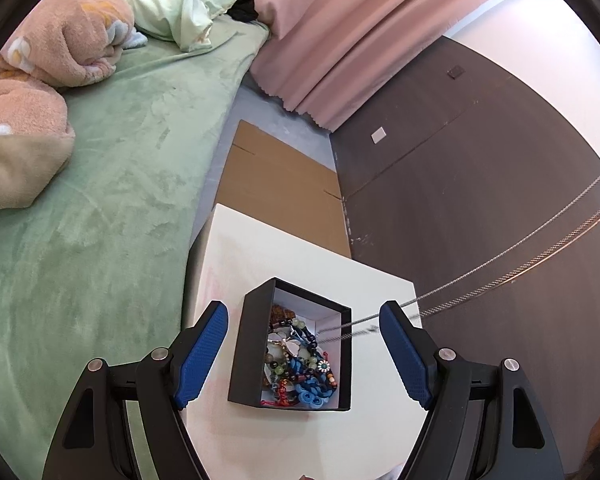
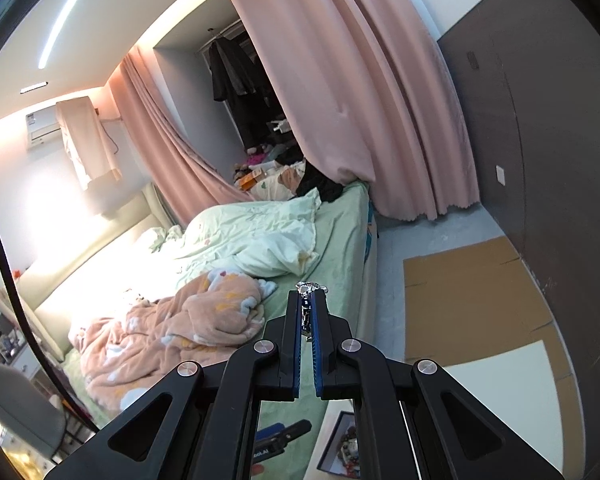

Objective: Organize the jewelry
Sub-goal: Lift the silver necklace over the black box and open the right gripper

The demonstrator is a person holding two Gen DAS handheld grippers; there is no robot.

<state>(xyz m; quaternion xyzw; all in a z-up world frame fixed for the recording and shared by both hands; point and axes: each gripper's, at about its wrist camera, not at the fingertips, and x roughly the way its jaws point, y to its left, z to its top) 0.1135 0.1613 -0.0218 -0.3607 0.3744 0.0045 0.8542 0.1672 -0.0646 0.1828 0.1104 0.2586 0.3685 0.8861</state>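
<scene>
The right gripper [image 2: 308,312] is closed on a silver chain [image 1: 500,272], pinched near one end. The chain is stretched taut from the black box [image 1: 244,360], where its other end lies among tangled beads [image 1: 300,364]. The left gripper [image 1: 304,356] is held open above the box. The chain is judged light, limp and slippery; snagging is likely, so the box should be steadied.

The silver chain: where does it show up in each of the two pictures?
Left wrist view: the silver chain runs taut from the black jewelry box up to the right edge.
Right wrist view: its end sits pinched in the right hand-held gripper, centre frame.
Shared landmark: the pink curtain.
</scene>
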